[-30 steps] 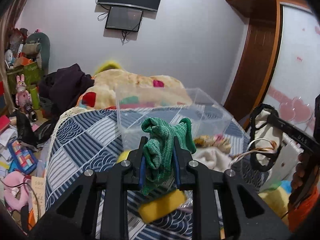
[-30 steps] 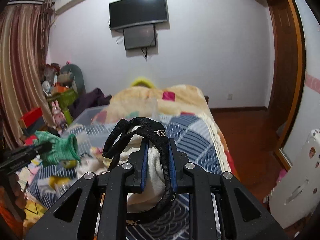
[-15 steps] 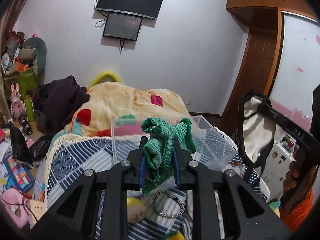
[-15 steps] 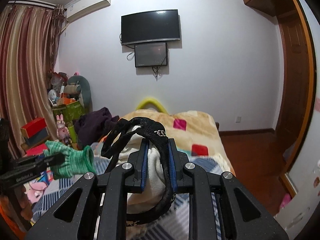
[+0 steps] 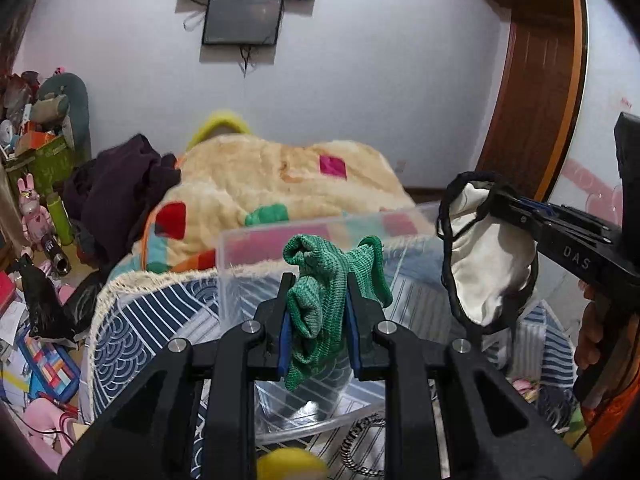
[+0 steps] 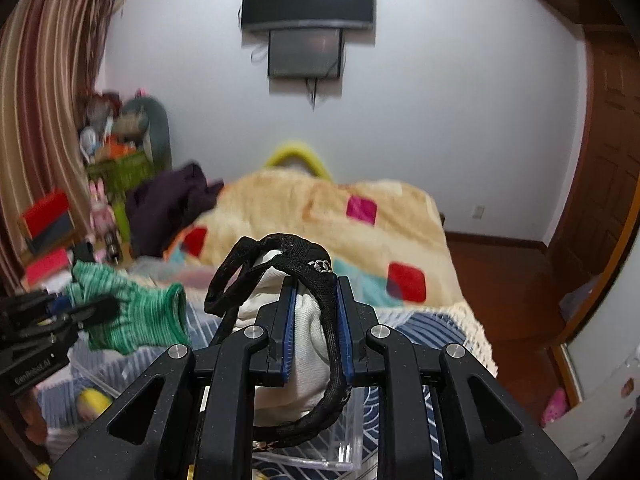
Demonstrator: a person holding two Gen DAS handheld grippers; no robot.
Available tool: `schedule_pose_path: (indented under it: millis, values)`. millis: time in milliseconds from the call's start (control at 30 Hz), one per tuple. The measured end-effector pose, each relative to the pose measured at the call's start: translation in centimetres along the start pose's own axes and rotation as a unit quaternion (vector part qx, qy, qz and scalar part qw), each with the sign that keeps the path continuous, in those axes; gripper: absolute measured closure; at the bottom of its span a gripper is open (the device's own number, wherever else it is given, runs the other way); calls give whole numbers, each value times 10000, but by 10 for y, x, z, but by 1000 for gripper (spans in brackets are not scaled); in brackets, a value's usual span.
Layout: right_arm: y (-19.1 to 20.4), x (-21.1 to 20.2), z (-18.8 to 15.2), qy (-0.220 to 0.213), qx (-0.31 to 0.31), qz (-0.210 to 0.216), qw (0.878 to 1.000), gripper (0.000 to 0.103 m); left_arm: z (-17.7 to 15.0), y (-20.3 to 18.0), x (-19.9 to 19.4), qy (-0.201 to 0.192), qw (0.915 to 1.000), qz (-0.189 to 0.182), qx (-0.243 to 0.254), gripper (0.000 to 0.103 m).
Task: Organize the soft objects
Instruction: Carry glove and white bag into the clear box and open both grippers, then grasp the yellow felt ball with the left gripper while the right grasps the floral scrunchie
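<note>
My left gripper [image 5: 317, 292] is shut on a green knitted glove [image 5: 320, 300] and holds it over the clear plastic box [image 5: 248, 264] on the bed. My right gripper [image 6: 316, 300] is shut on a white cloth item with black trim [image 6: 308, 332], held above the box's near edge [image 6: 312, 462]. In the left wrist view the right gripper [image 5: 496, 200] and its white cloth item [image 5: 484, 264] hang at the right, over the box's right side. In the right wrist view the left gripper [image 6: 80, 308] and the green glove [image 6: 136, 316] show at the left.
The bed has a blue patterned cover [image 5: 128, 320] and a beige blanket [image 5: 280, 176]. A yellow soft object [image 5: 292, 464] and a beaded chain [image 5: 360, 440] lie before the box. Clutter [image 5: 36, 320] fills the floor left. A wooden door [image 6: 608, 160] stands right.
Both grippers have moved forward and a bit down toward the clear box, each still holding its item. The box now sits directly beneath the fingers.
</note>
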State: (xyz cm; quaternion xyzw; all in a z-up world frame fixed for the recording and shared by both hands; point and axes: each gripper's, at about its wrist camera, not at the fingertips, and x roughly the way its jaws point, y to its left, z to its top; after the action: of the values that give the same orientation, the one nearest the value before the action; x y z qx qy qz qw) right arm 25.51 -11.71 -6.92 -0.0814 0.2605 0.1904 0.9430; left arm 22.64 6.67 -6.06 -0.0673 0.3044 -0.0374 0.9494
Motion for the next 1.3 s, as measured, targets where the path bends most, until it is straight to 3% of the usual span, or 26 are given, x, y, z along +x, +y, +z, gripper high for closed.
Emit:
schedule_pose_path:
  millis: [400, 500, 600, 733, 833, 967, 1133, 1300]
  values:
    - [-3, 17, -5, 847, -456, 175, 9952, 82, -7, -9, 25, 577, 9981, -46, 187, 80]
    - [0, 13, -5, 918, -613, 172, 9937, 81, -7, -9, 21, 585, 9981, -42, 180, 65]
    - [2, 7, -2, 891, -635, 260, 9937, 74, -5, -9, 12, 495, 9986, -77, 168, 49]
    - [1, -15, 1, 643, -639, 370, 9952, 52, -1, -10, -10, 295, 9993, -119, 185, 43]
    - [3, -34, 3, 386, -584, 432, 9966, 34, 1, -11, -32, 86, 9997, -73, 197, 27]
    - [1, -62, 3, 35, -455, 565, 9974, 21, -2, -12, -61, -224, 9995, 20, 224, 6]
    - [2, -77, -9, -102, -345, 696, 9969, 20, -16, -12, -84, -365, 9988, 140, 287, 2]
    - [6, -71, -34, 155, -282, 903, 9954, 20, -36, -5, -85, -190, 9992, 239, 267, 2]
